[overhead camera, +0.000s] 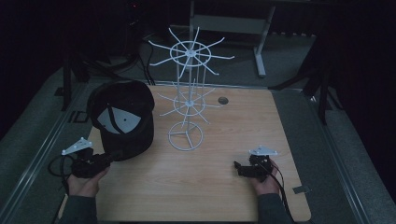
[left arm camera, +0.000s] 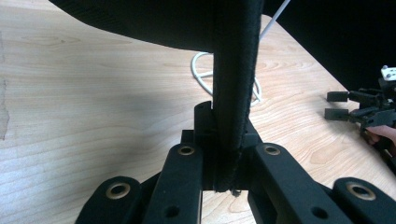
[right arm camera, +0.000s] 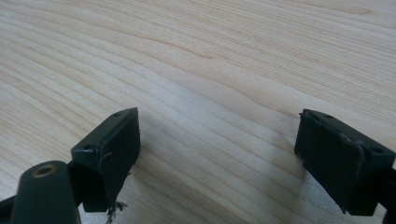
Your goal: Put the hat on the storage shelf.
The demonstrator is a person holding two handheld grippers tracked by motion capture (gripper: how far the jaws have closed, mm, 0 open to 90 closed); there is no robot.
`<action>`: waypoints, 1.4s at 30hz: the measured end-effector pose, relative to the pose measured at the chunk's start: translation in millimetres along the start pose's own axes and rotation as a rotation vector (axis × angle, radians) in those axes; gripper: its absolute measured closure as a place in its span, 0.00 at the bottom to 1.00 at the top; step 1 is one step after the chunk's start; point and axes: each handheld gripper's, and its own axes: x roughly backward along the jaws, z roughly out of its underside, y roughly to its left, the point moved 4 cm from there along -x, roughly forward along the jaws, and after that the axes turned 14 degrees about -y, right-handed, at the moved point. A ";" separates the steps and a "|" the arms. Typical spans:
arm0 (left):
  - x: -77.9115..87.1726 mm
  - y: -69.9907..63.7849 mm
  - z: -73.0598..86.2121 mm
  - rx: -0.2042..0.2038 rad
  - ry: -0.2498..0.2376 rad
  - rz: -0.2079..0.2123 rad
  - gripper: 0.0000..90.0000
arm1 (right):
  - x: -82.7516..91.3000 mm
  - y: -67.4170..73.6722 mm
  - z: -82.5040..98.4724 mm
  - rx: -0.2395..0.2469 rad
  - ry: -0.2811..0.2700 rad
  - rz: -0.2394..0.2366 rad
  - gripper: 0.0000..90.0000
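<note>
A black cap (overhead camera: 122, 116) lies tilted at the table's left, its pale inner lining facing up. My left gripper (overhead camera: 114, 155) is shut on the edge of its brim. In the left gripper view the brim (left arm camera: 233, 93) stands on edge between the jaws of that gripper (left arm camera: 227, 140), with the cap's body dark above. A white wire rack (overhead camera: 187, 102) with two tiers of spokes stands mid-table just right of the cap. My right gripper (overhead camera: 238, 167) rests at the front right with open jaws. In its own view this gripper (right arm camera: 217, 149) has bare wood between its pads.
The wooden table (overhead camera: 233, 121) has a small round grommet (overhead camera: 222, 100) behind the rack. The rack's ring base (left arm camera: 198, 70) lies beyond the brim in the left gripper view, and the right gripper (left arm camera: 341, 105) shows far right. Dark floor and table legs surround the table.
</note>
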 end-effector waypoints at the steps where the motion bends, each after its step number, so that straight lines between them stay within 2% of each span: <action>1: -0.1 -1.2 -1.2 -0.005 -0.001 0.001 0.95 | 0.0 0.0 0.0 0.000 0.000 0.000 0.15; 42: 2.0 -17.9 -31.3 -0.034 -0.078 -0.005 0.95 | -0.2 -0.3 -0.1 0.004 -0.003 0.000 0.15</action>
